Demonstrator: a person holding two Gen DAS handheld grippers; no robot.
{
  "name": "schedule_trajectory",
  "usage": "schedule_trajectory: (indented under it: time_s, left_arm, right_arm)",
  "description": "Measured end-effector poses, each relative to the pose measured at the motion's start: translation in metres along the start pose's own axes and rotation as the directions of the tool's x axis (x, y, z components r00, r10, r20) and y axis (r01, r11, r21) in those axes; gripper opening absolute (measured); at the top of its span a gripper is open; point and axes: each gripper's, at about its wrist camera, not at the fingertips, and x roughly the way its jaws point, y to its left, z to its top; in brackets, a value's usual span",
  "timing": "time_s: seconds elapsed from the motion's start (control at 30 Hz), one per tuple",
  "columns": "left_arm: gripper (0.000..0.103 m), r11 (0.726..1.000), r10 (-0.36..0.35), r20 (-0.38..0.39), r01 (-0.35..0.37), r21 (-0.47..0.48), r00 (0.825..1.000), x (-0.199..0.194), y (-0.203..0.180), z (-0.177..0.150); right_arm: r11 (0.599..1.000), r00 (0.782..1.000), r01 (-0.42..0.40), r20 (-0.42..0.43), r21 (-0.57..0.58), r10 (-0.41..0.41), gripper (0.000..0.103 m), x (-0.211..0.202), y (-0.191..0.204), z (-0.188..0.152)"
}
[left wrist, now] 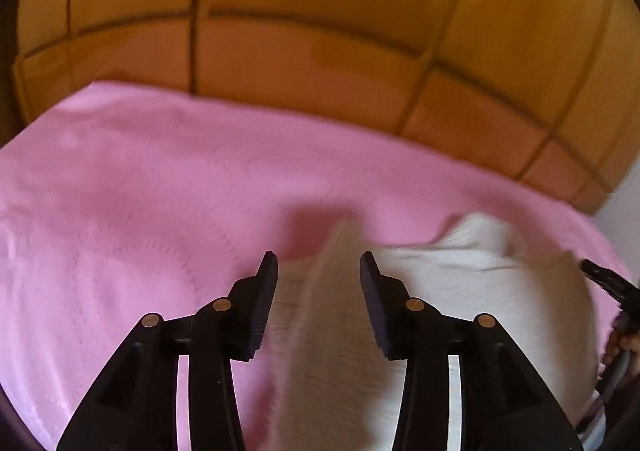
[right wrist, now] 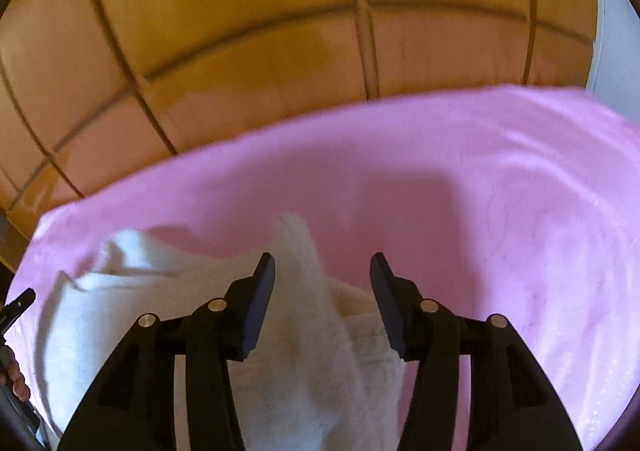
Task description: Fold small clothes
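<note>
A small white knitted garment point(left wrist: 460, 291) lies on a pink bedspread point(left wrist: 140, 191). My left gripper point(left wrist: 318, 257) stands open above the garment's left part; a blurred corner of the cloth rises loosely between its fingers, and the pads do not press on it. In the right wrist view the same garment point(right wrist: 160, 291) spreads to the left, and a blurred flap stands between the fingers of my open right gripper point(right wrist: 323, 257), free of both pads. Each gripper's black tip also shows at the edge of the other's view.
A panelled wooden headboard point(left wrist: 320, 11) rises behind the bedspread point(right wrist: 480, 191) and fills the top of both views. A strip of white wall point(right wrist: 616, 31) shows at the far right. A person's hand point(right wrist: 16, 379) holds the left gripper's handle.
</note>
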Motion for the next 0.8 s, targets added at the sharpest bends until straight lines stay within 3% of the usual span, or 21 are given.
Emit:
schedule_trajectory:
  time_s: [0.07,0.17,0.27,0.33,0.37,0.4,0.43,0.47,0.73,0.8]
  left_arm:
    - [0.041,0.998,-0.052,0.017,0.052,0.037,0.998,-0.008,-0.011,-0.001]
    - [0.041,0.986,-0.125,-0.033,0.128,0.107,0.992,-0.001,-0.038,-0.007]
    - [0.041,0.977,-0.143,-0.151,0.164,0.137,0.978,0.032,-0.057,-0.016]
    - [0.041,0.981,-0.137,-0.221,0.164,0.108,0.966,0.054,-0.061,-0.025]
    - [0.037,0.982,-0.137,-0.211,0.161,0.102,0.968,0.057,-0.061,-0.030]
    - [0.015,0.983,-0.135,-0.191,0.156,0.101,0.972,0.055,-0.062,-0.032]
    - [0.004,0.985,-0.135,-0.176,0.152,0.087,0.975,0.053,-0.060,-0.033]
    - [0.004,0.985,-0.143,-0.160,0.156,0.069,0.977,0.050,-0.057,-0.033]
    - [0.003,0.988,-0.134,-0.018,0.135,0.075,0.991,0.033,-0.063,-0.008]
    - [0.003,0.989,-0.121,-0.015,0.122,0.079,0.993,0.035,-0.063,-0.003]
  right_arm:
    - [0.997,0.997,-0.066,0.025,-0.027,0.067,0.050,-0.021,0.016,-0.004]
    - [0.975,0.980,-0.201,-0.022,-0.091,0.199,0.050,-0.028,0.056,-0.018]
    - [0.961,0.971,-0.232,-0.103,-0.152,0.218,0.047,-0.010,0.091,-0.031]
    - [0.958,0.963,-0.234,-0.171,-0.165,0.206,0.041,0.011,0.105,-0.040]
    - [0.960,0.961,-0.226,-0.196,-0.165,0.193,0.030,0.022,0.108,-0.043]
    - [0.962,0.962,-0.217,-0.203,-0.167,0.182,0.025,0.026,0.110,-0.048]
    - [0.962,0.962,-0.220,-0.201,-0.163,0.186,0.012,0.028,0.109,-0.050]
    - [0.961,0.959,-0.232,-0.199,-0.154,0.200,0.005,0.027,0.109,-0.049]
    - [0.958,0.974,-0.225,-0.063,-0.179,0.217,0.004,-0.007,0.118,-0.024]
    - [0.959,0.980,-0.201,-0.043,-0.198,0.197,0.004,-0.007,0.121,-0.020]
